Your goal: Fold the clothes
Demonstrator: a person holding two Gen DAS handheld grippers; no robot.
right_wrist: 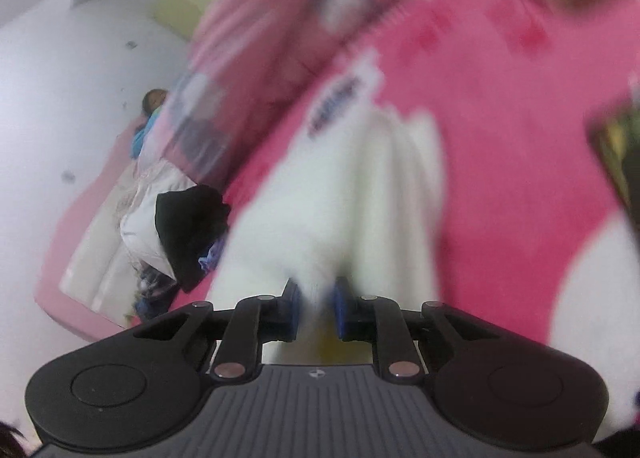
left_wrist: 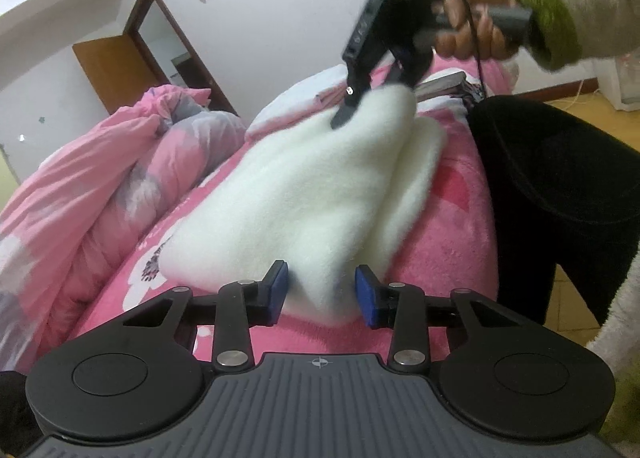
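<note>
A white fluffy garment (left_wrist: 304, 194) lies on the pink bed (left_wrist: 448, 258), its far end lifted. My left gripper (left_wrist: 322, 292) is open, its blue pads on either side of the garment's near edge. My right gripper (left_wrist: 360, 106) holds the far end up; it is seen from outside in the left wrist view. In the blurred right wrist view, my right gripper (right_wrist: 317, 308) is shut on the white garment (right_wrist: 340, 202), which hangs down toward the pink bed (right_wrist: 500, 118).
A pink and grey quilt (left_wrist: 100, 186) is bunched at the bed's left. Folded items (left_wrist: 444, 84) lie at the far end. The person's black-clad legs (left_wrist: 560, 186) stand at the right edge. A black garment (right_wrist: 188, 226) lies on a pile by the wall.
</note>
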